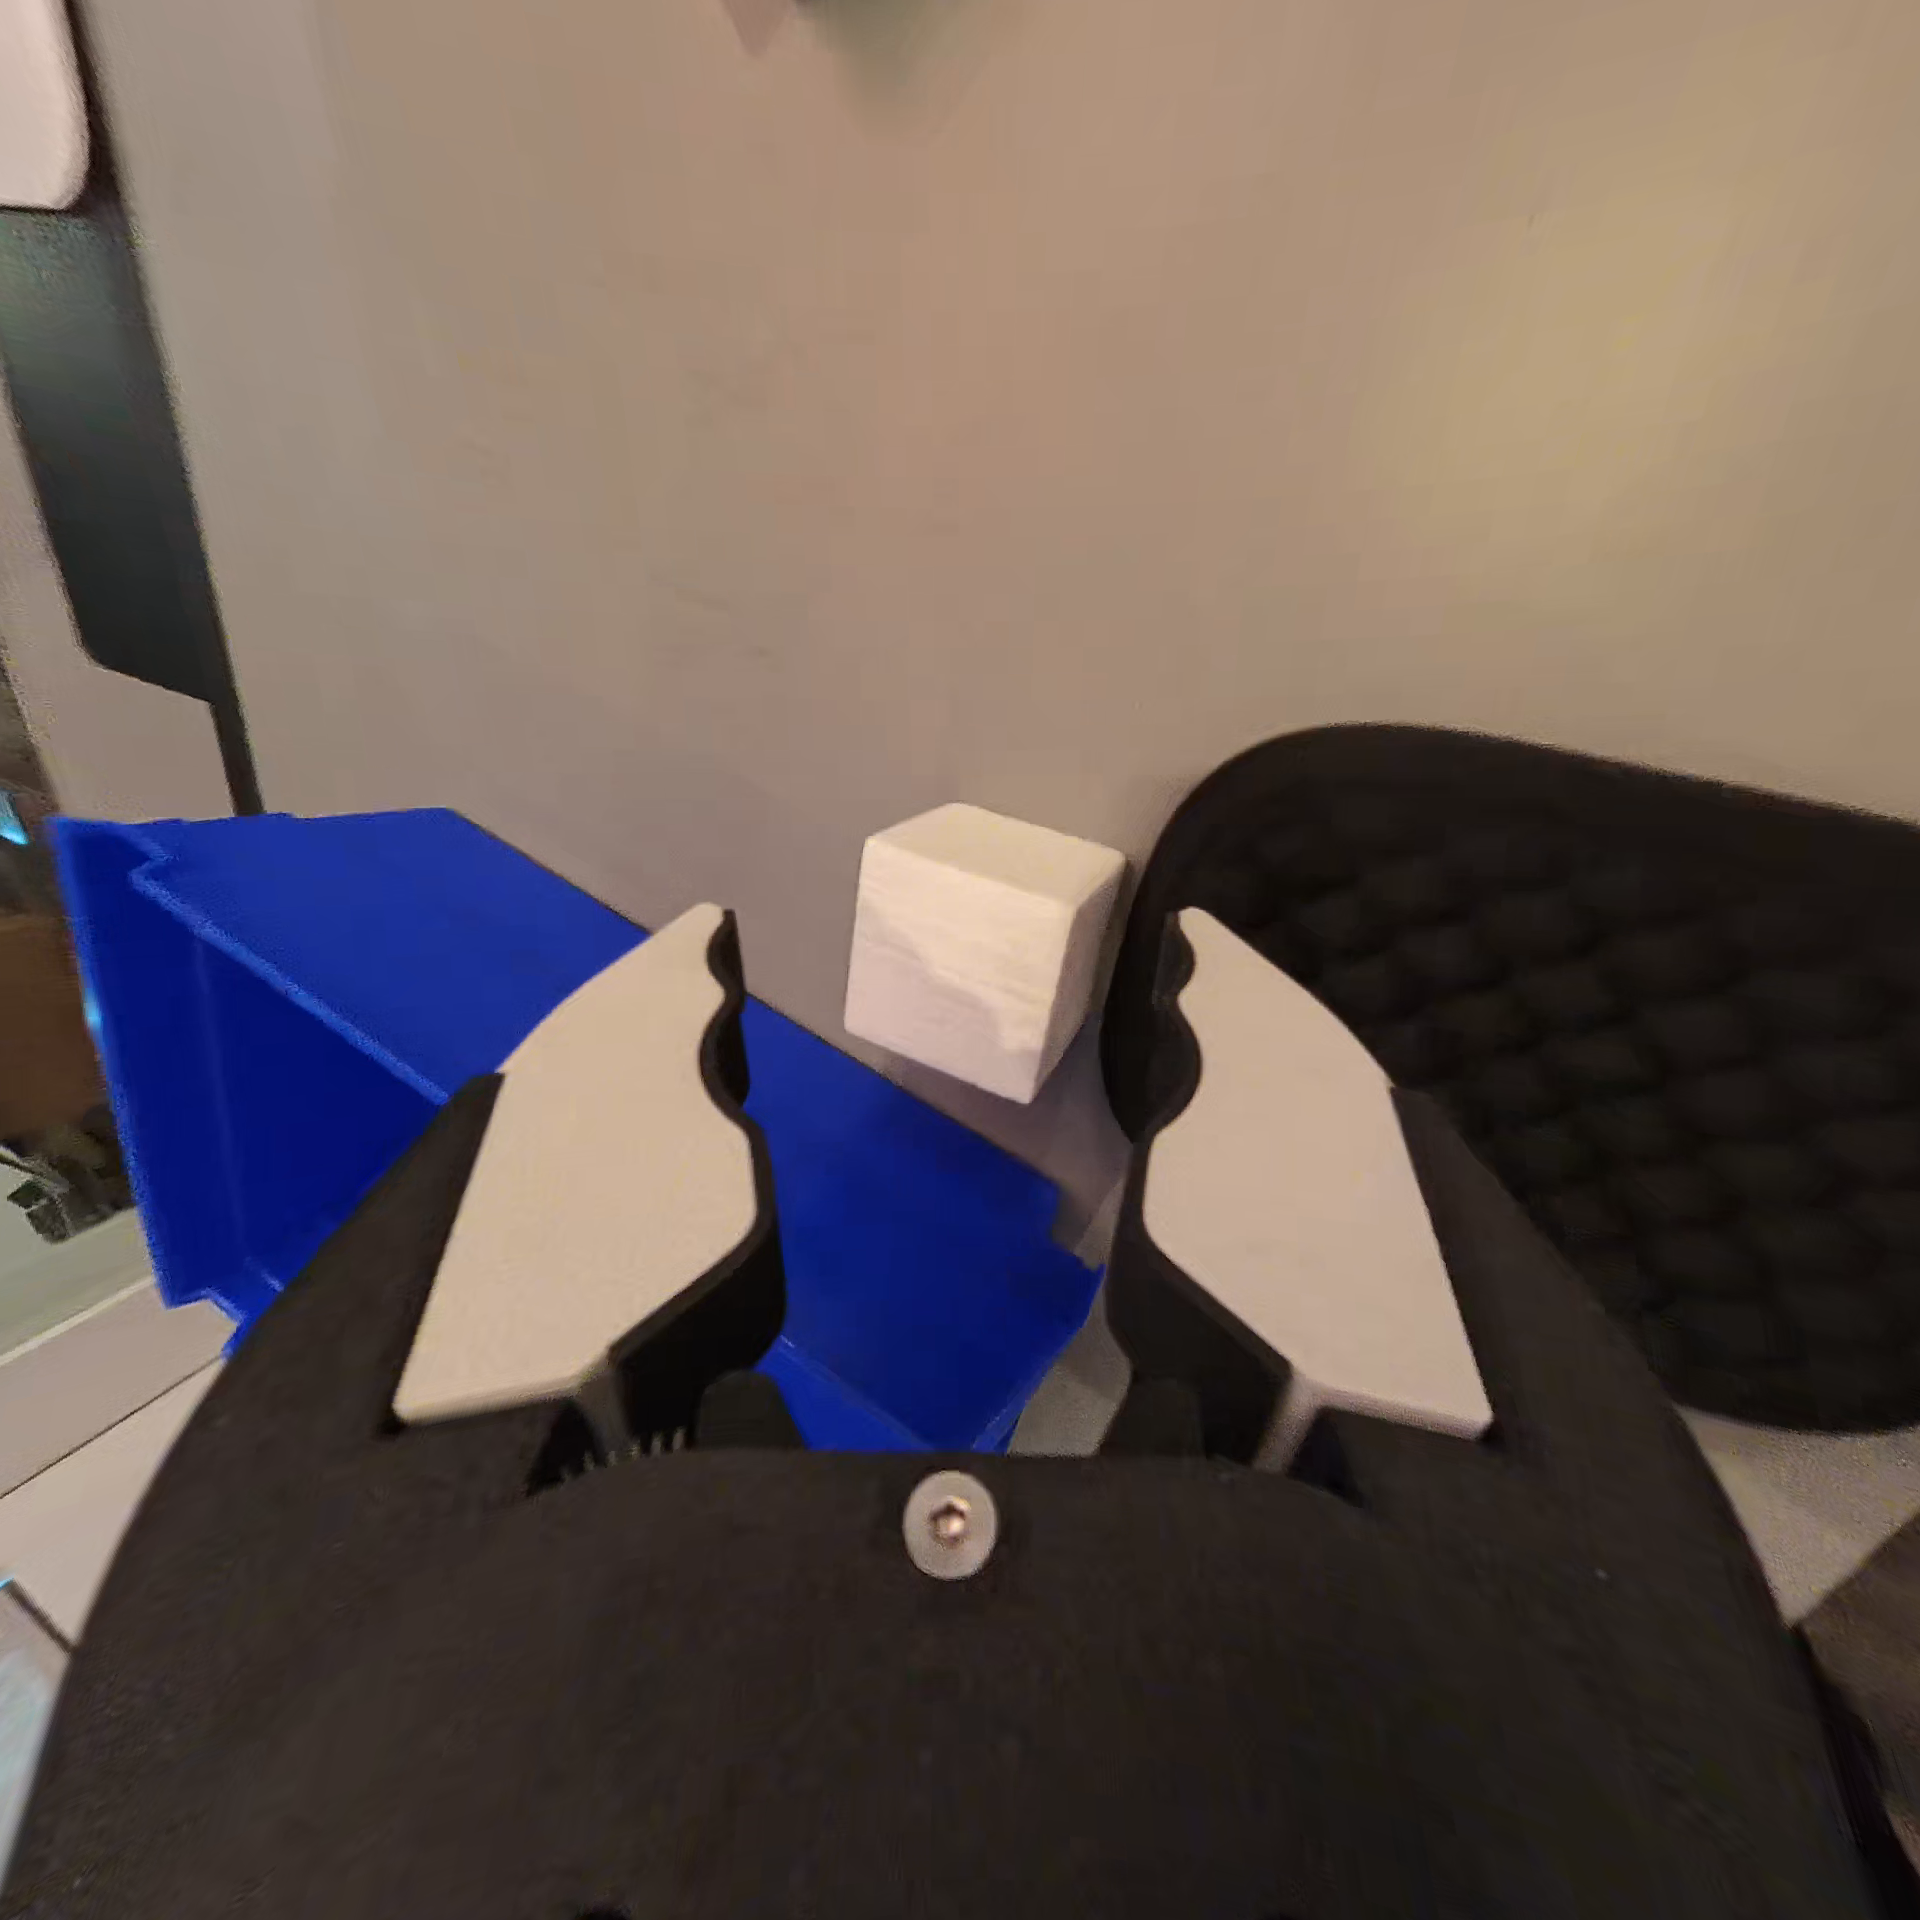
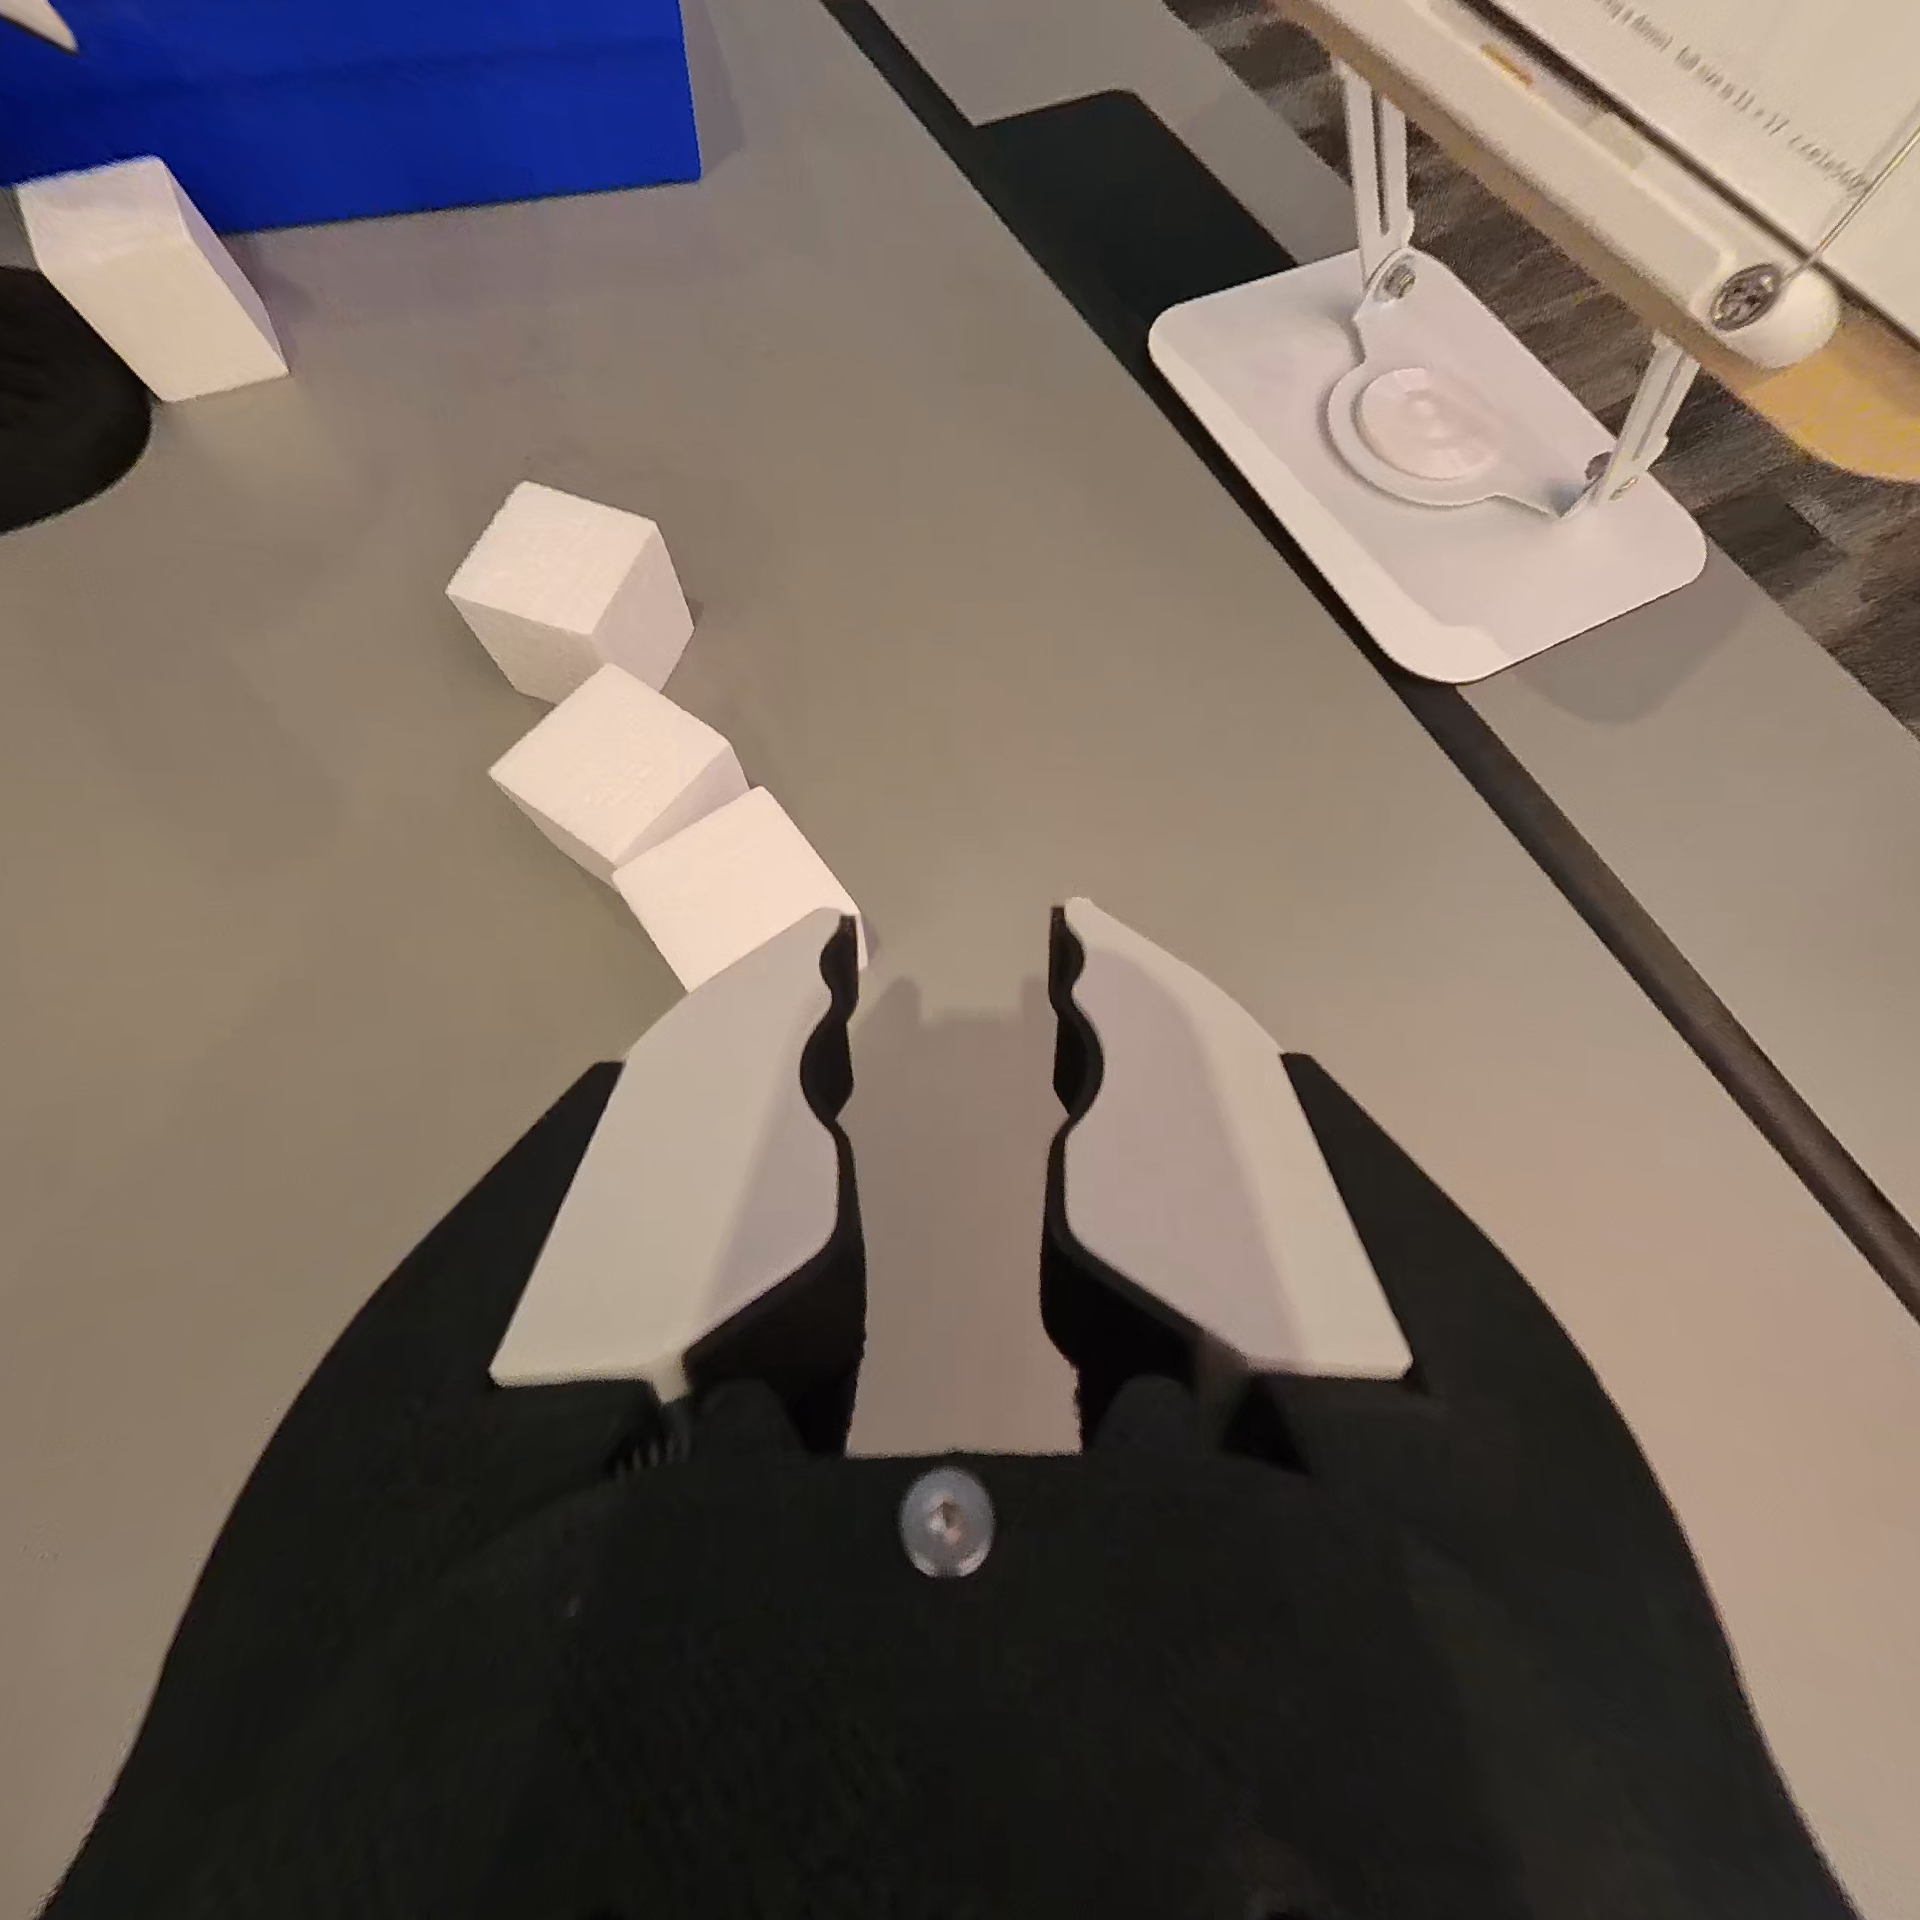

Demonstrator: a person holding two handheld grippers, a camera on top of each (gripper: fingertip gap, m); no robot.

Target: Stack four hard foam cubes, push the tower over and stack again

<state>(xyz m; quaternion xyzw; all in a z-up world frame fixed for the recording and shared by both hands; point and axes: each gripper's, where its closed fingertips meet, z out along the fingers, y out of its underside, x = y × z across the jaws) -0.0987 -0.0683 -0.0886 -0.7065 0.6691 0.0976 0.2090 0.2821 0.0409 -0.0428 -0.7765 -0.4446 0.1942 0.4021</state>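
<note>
In the right wrist view, three white foam cubes lie toppled in a row on the grey table: a far one, a middle one and a near one that leans on the middle one. My right gripper is open and empty, its left fingertip just beside the near cube. A fourth white cube stands apart at the far left, by the blue bin. In the left wrist view, my left gripper is open and empty, with that lone cube ahead between its fingertips.
A blue plastic bin stands left of the lone cube; it also shows in the right wrist view. A black quilted case lies to its right. A white stand base sits beyond the table's dark right edge. Across from one pair of fingers to the other is roughly 40 cm. My left gripper's tips are some 8 cm from the black quilted case.
</note>
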